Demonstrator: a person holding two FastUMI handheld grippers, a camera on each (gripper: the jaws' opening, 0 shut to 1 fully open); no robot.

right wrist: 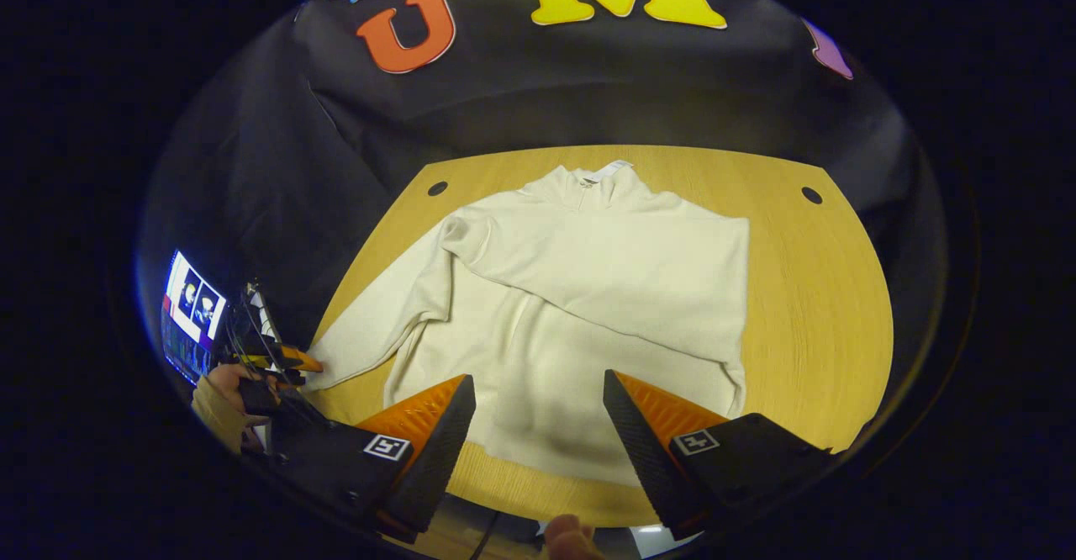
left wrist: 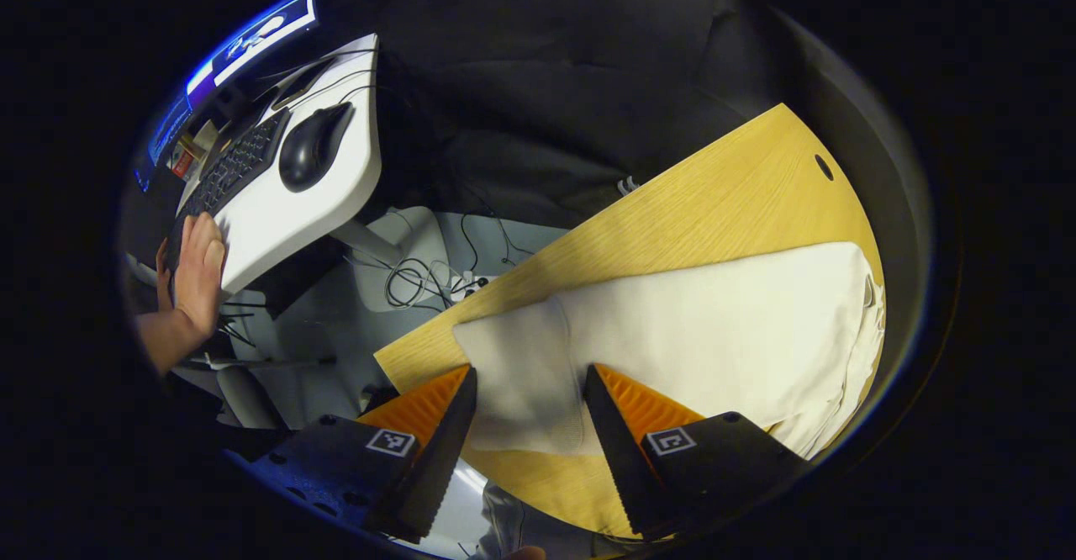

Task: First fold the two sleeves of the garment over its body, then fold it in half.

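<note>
**One sleeve folded, one still lying out on the desk**

In the right gripper view a cream sweater (right wrist: 580, 291) lies flat on a light wooden desk (right wrist: 824, 291), its collar toward the far edge by the black cloth wall and its hem at the near edge. One sleeve (right wrist: 605, 270) is folded across the chest, running from the shoulder on the left over to the right side of the body. The other sleeve (right wrist: 378, 324) stretches out to the left, its cuff close to the left edge of the desk. Two small round holes sit in the far corners of the desk.

The right gripper (right wrist: 538, 413) hovers above the hem, jaws wide apart with nothing between them; sweater cloth shows through the gap. At the left edge of this view the left gripper (right wrist: 290, 362) is held in a hand (right wrist: 227, 388) just beside the cuff of the outstretched sleeve; whether it touches the cuff cannot be told from here.

In the left gripper view, the left gripper (left wrist: 530, 400) has its jaws wide open, one on either side of the cuff end of the sleeve (left wrist: 521, 375), which lies flat on the desk (left wrist: 714, 198) near its corner. The jaws are not closed on the cloth. The sweater body (left wrist: 714, 324) spreads away to the right.

Beyond the desk, on the left, stands a white side table (left wrist: 336, 182) carrying a keyboard (left wrist: 235, 165) and a mouse (left wrist: 311, 148), with another hand (left wrist: 197, 270) resting at the keyboard. Cables (left wrist: 420, 278) lie tangled on the floor below.
</note>
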